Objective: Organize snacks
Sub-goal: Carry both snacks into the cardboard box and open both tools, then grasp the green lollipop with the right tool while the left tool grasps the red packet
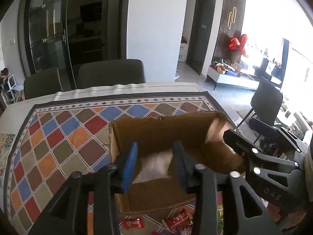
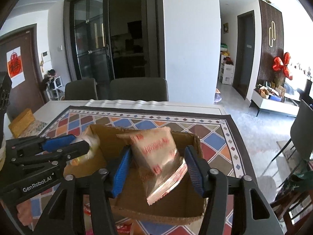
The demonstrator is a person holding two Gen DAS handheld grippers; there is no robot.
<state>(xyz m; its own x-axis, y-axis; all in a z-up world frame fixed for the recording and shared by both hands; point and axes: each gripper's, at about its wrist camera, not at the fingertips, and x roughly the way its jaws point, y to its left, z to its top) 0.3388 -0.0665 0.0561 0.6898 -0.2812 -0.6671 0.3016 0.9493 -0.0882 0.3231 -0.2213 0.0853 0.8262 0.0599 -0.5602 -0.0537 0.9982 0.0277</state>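
Snack packets go into the cardboard box [image 2: 160, 205]

The right gripper [image 2: 156, 170], jaws wide, has a clear red-printed packet [image 2: 158, 156] loose between them above the box; the left gripper [image 1: 154, 166], also open, hangs over a packet [image 1: 154, 163] inside. Loose candies [image 1: 133, 222] await collecting.

Box [image 1: 156, 193] on tablecloth [image 1: 58, 137] — chairs [image 1: 111, 72] behind.

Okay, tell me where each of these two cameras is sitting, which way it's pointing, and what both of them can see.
Left wrist view: sits on the left claw, looking forward and down into the open brown cardboard box; the right claw enters from the right.
Right wrist view: sits on the right claw, facing the same box, its blue pads beside a clear red-printed snack packet; the left claw enters from the left.
Shared: the box, the diamond-patterned tablecloth, grey chairs.
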